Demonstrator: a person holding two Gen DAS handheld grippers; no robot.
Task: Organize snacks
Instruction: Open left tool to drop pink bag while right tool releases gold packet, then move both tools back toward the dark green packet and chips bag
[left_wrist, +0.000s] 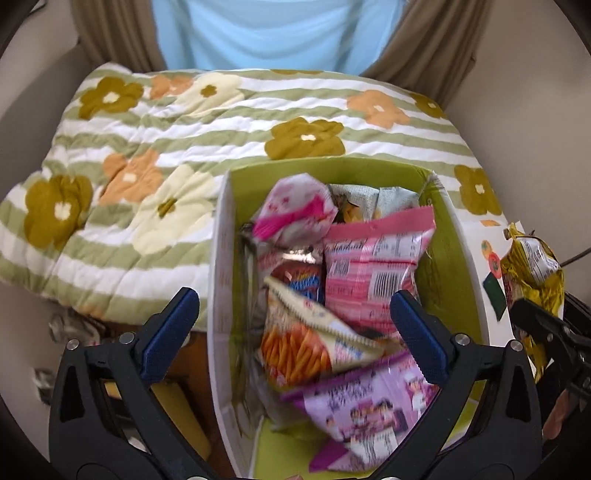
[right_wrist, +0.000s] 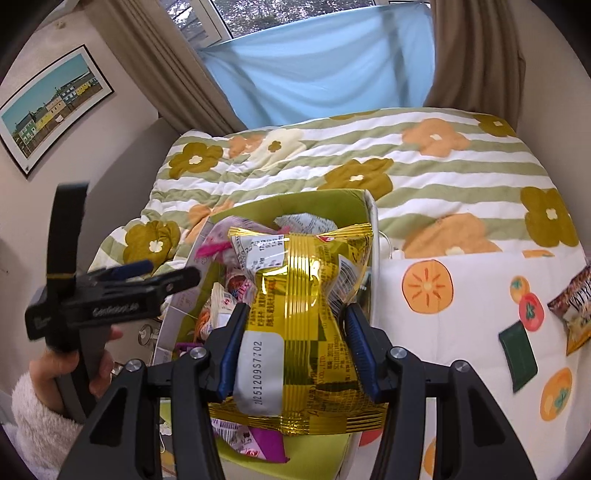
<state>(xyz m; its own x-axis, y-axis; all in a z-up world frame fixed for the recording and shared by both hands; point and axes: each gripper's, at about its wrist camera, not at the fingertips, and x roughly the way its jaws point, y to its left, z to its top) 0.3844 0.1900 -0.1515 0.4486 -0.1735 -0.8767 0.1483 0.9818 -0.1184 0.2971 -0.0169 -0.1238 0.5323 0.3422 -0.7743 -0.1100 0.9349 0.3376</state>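
Observation:
A white box with a green inside (left_wrist: 332, 173) stands on the bed and holds several snack bags: a pink bag (left_wrist: 373, 266), a purple bag (left_wrist: 369, 410), and a cream bag with orange sticks (left_wrist: 306, 339). My left gripper (left_wrist: 291, 321) is open and empty above the box. My right gripper (right_wrist: 295, 332) is shut on a gold snack bag (right_wrist: 299, 295) and holds it over the box (right_wrist: 317, 203). The gold bag also shows at the right in the left wrist view (left_wrist: 532, 266). The left gripper shows at the left in the right wrist view (right_wrist: 147, 280).
A striped flower quilt (left_wrist: 155, 155) covers the bed behind the box. A white cloth with orange fruit prints (right_wrist: 461, 314) lies right of the box, with another snack bag (right_wrist: 576, 306) and a dark green packet (right_wrist: 517, 350) on it. Curtains and a window are behind.

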